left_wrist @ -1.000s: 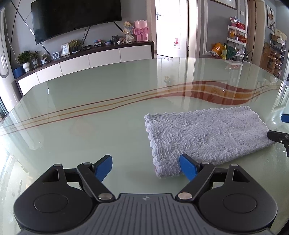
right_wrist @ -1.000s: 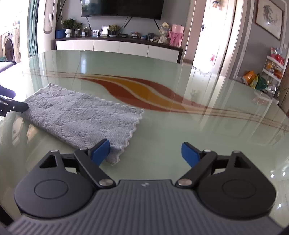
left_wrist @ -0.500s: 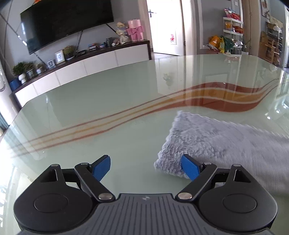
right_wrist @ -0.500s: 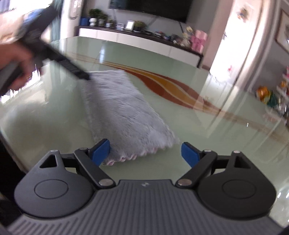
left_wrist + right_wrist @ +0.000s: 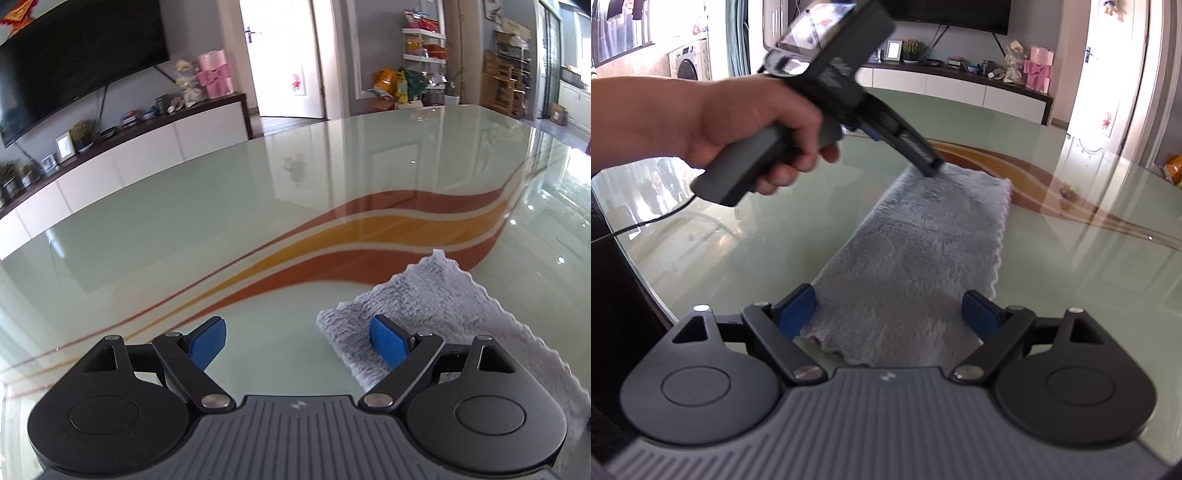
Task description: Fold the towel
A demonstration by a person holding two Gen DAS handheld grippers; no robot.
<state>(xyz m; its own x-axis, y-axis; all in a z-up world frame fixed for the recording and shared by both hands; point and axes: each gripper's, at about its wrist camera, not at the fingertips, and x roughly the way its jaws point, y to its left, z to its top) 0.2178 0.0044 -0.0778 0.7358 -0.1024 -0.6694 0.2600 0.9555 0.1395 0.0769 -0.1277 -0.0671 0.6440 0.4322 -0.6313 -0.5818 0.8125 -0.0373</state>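
A grey fluffy towel [image 5: 923,240] lies folded in a long strip on the glass table [image 5: 1071,258]. My right gripper [image 5: 886,314] is open, its blue pads [image 5: 796,314] straddling the towel's near short end without squeezing it. A hand [image 5: 738,125] holds my left gripper [image 5: 932,168] over the towel's far left corner. In the left wrist view the left gripper [image 5: 297,343] is open. Its right pad [image 5: 388,345] sits over the towel [image 5: 424,306] corner, and its left pad is over bare glass.
The table [image 5: 258,221] has red and orange wave stripes and its rim [image 5: 646,288] curves close at the left. A cable [image 5: 646,225] trails from the left gripper's handle. A TV cabinet [image 5: 147,147], a doorway and shelves stand beyond the table.
The left gripper moved along the towel to its far corner, and the hand holding it came into the right view. The right gripper swung to face along the towel, straddling its near end.
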